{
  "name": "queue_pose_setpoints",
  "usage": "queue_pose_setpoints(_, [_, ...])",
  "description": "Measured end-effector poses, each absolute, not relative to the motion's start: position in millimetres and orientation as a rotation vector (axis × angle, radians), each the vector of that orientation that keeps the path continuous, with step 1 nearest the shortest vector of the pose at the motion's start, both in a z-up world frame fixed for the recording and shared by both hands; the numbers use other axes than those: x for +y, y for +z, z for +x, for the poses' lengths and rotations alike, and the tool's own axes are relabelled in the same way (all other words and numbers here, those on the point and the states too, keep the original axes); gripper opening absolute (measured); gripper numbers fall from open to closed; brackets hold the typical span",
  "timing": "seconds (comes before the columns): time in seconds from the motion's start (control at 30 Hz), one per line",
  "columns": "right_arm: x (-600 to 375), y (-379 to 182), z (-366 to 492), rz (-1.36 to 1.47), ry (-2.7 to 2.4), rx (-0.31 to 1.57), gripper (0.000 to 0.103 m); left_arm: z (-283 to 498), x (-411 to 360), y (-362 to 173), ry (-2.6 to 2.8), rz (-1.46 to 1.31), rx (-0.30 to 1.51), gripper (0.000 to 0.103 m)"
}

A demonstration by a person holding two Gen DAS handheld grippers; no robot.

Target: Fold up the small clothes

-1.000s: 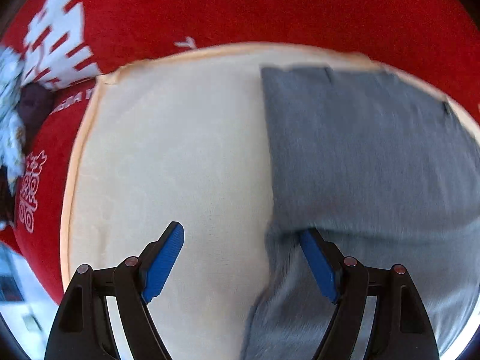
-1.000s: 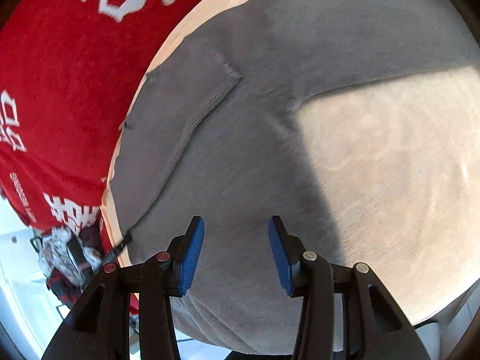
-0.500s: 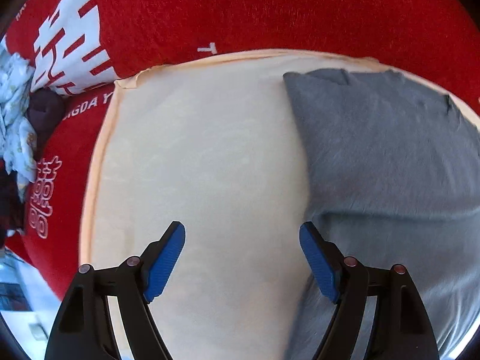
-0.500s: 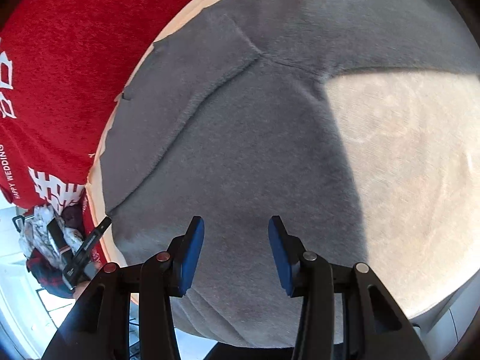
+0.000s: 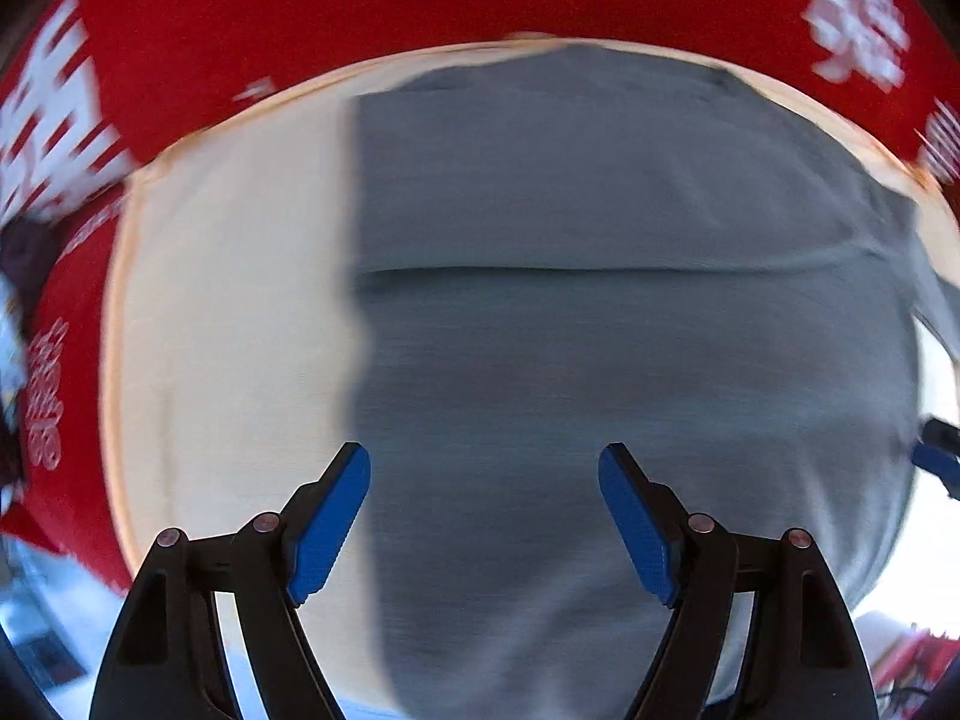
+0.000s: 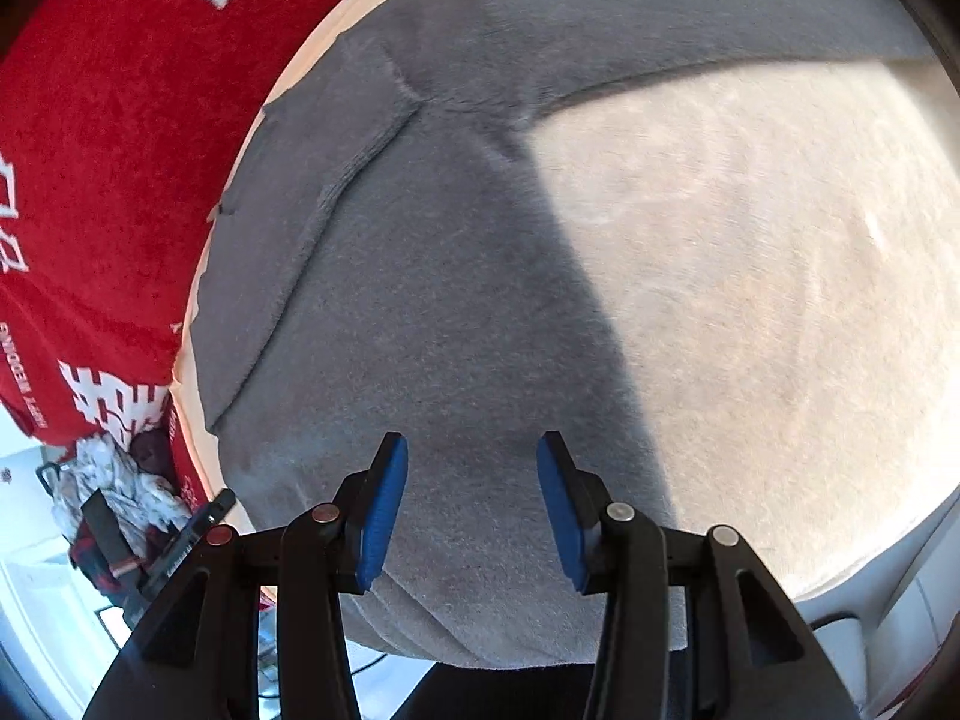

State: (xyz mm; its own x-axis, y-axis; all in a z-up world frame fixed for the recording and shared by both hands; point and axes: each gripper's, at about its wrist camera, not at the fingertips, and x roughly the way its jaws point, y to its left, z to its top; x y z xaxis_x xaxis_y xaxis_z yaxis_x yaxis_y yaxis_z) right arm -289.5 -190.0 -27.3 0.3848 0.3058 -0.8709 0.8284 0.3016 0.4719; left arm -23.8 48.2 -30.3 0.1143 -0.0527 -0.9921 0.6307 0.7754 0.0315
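A grey garment (image 5: 600,300) lies flat on a round cream table (image 5: 228,300), with a fold line running across its middle. My left gripper (image 5: 485,516) is open and empty, hovering over the garment's near left part. In the right wrist view the same grey garment (image 6: 420,312) covers the left half of the cream table (image 6: 780,300), with a sleeve seam at its left. My right gripper (image 6: 472,498) is open and empty over the garment's near edge. The right gripper's blue tip shows at the right edge of the left wrist view (image 5: 936,462).
A red cloth with white characters (image 5: 360,12) lies beyond the table; it shows in the right wrist view (image 6: 108,150) too. A heap of clothes and dark items (image 6: 120,504) sits at the lower left. The table's near rim (image 6: 870,570) drops off at the right.
My left gripper has swung right, from over bare table onto the garment; its view is blurred by motion. My right gripper has shifted slightly over the garment. Both stay open.
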Motion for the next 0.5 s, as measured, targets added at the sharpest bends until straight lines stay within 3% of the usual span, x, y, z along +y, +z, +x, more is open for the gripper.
queue_pose_setpoints(0.5, [-282,-27,-379,1.398,-0.710,0.978,0.052,-121,-121,-22,-0.878,0.652,1.325,0.080])
